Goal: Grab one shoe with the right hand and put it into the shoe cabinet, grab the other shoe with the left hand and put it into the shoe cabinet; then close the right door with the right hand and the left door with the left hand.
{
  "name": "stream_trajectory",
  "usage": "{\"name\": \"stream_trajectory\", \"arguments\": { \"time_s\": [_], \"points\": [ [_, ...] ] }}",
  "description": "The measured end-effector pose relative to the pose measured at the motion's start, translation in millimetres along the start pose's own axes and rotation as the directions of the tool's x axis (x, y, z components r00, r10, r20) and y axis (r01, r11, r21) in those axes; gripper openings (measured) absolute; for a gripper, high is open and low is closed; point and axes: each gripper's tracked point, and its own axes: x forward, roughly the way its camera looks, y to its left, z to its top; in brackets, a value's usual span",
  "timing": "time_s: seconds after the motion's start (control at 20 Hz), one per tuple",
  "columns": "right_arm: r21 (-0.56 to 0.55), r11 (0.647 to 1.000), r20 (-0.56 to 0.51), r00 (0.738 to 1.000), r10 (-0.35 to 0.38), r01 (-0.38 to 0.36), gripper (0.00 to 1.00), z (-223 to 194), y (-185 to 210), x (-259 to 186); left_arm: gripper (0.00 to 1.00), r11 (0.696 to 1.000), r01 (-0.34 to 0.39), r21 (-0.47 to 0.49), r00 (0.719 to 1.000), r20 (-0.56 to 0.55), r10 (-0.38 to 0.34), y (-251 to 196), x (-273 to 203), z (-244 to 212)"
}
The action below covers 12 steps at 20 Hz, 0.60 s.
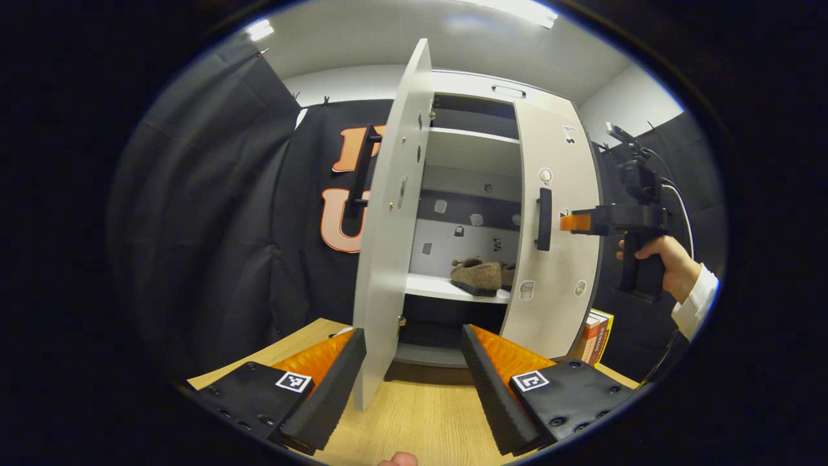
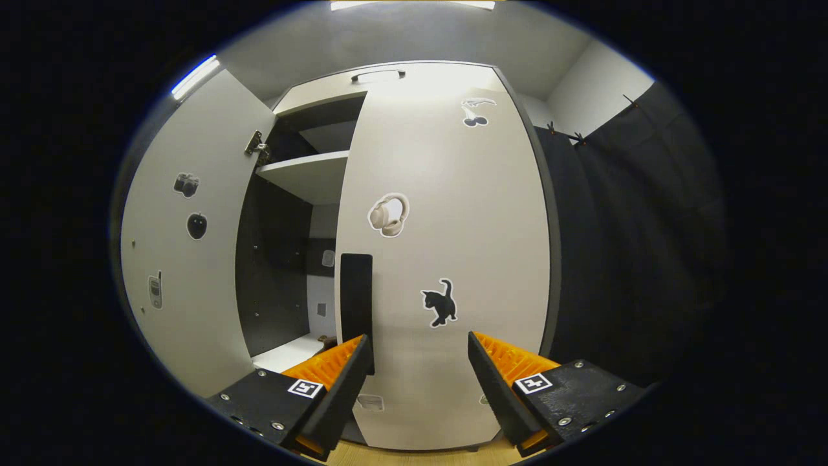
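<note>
The white shoe cabinet (image 1: 475, 87) stands on a wooden table. Its left door (image 1: 394, 226) is swung wide open, edge-on to my left gripper (image 1: 414, 366), which is open and holds nothing just in front of that door's lower edge. A brown shoe (image 1: 477, 275) lies on the lower shelf, and a second shoe (image 1: 508, 274) beside it is partly hidden by the right door (image 1: 556, 259). The right door is mostly swung to. My right gripper (image 1: 573, 222), held by a hand, has its tips at that door beside the black handle (image 1: 544, 219). In the right gripper view the right gripper (image 2: 420, 369) is open, close to the right door (image 2: 453, 226) and its handle (image 2: 356, 304).
The wooden table (image 1: 414, 414) runs under the cabinet. A few books (image 1: 596, 335) stand to the cabinet's right. An upper shelf (image 1: 472, 139) sits inside the cabinet. The open left door (image 2: 187, 259) with stickers stands left of the right gripper. Black cloth walls surround the booth.
</note>
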Motion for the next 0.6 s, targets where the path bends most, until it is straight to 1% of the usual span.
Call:
{"name": "stream_trajectory", "arguments": {
  "time_s": [0.15, 0.3, 0.35, 0.45, 0.5, 0.6],
  "points": [
    [0.004, 1.0, 0.03, 1.0, 0.002, -0.002, 0.92, 5.0, -3.3, -28.3, 0.97, 0.997, -0.079, -0.001, 0.997, 0.003, 0.079, 34.3, -7.4, 9.5],
    [0.002, 1.0, 0.029, 0.999, 0.016, -0.016, 0.92, 3.1, -3.4, -51.5, 0.97, 0.985, -0.171, 0.024, 0.985, 0.036, 0.17, 81.0, -9.0, 36.2],
    [-0.002, 1.0, 0.026, 0.999, 0.019, -0.019, 0.92, 1.6, -4.2, -56.4, 0.94, 0.98, -0.199, 0.029, 0.979, 0.055, 0.198, 96.1, -7.1, 49.0],
    [-0.012, 1.0, 0.018, 1.0, 0.019, -0.019, 0.92, -2.7, -8.7, -65.6, 1.0, 0.967, -0.256, 0.009, 0.962, 0.099, 0.254, 127.7, 5.4, 80.3],
    [-0.015, 1.0, 0.015, 1.0, 0.015, -0.015, 0.92, -5.9, -11.0, -70.6, 0.96, 0.966, -0.257, -0.009, 0.96, 0.114, 0.256, 136.0, 14.7, 93.5],
    [-0.017, 1.0, 0.018, 1.0, 0.015, -0.014, 0.92, -9.5, -15.1, -76.9, 0.97, 0.966, -0.257, -0.023, 0.957, 0.131, 0.258, 149.6, 42.2, 121.5]
  ]
}}
